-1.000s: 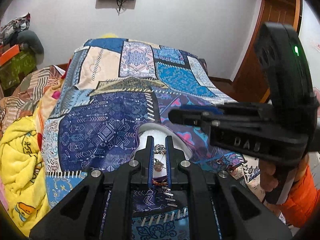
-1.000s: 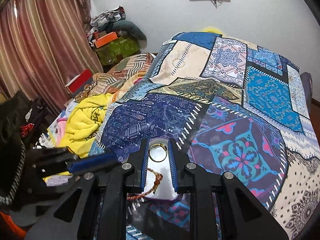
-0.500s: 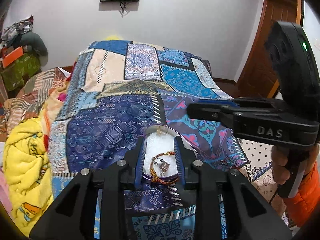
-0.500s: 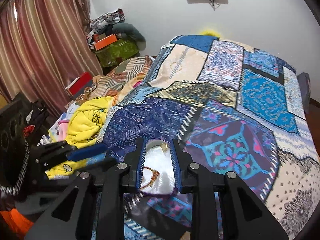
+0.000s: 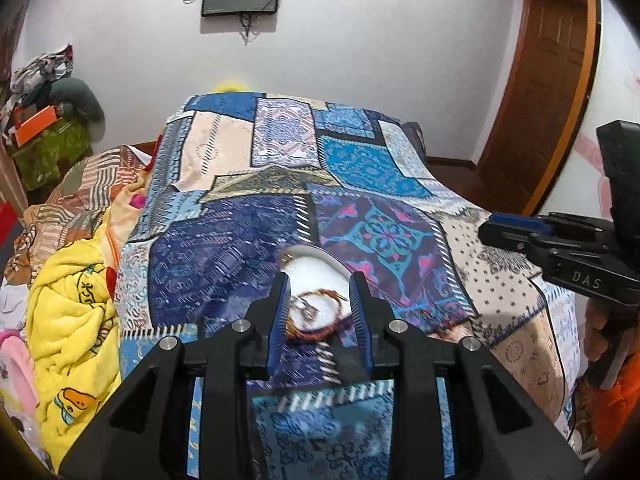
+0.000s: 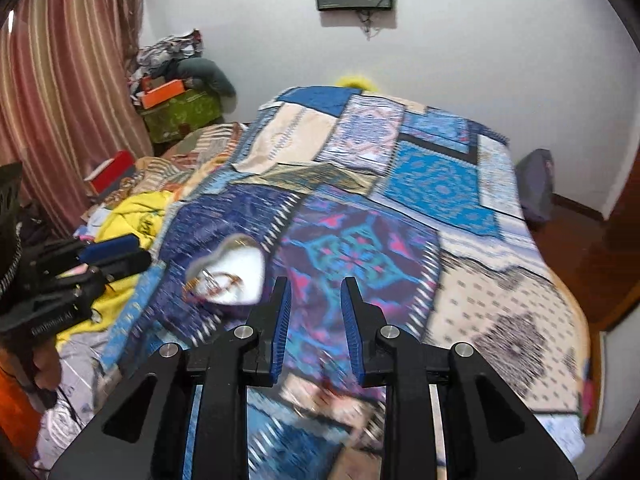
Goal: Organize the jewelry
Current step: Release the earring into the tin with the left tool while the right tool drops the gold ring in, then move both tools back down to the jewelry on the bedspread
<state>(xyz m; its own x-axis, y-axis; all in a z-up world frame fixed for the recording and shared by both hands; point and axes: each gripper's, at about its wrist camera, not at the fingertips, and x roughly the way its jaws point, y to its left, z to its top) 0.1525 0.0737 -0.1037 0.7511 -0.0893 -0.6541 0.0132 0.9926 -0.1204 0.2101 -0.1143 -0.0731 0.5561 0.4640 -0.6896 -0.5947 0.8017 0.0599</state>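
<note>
A white heart-shaped dish (image 6: 236, 276) lies on the patchwork bedspread (image 6: 440, 192), holding a reddish cord bracelet (image 5: 320, 312) and some small metal pieces (too blurred to name). The left tool (image 5: 320, 316) hangs above the dish with its blue-padded fingers (image 5: 280, 312) spread apart, empty, framing the dish's near half. The right tool (image 6: 314, 316) hovers just right of the dish, jaws also parted and holding nothing. A yellow blanket (image 5: 76, 312) is bunched left of the dish.

even indoor light, strong fisheye bending with dark corners, motion blur smearing the near bedspread (image 6: 320, 412).
</note>
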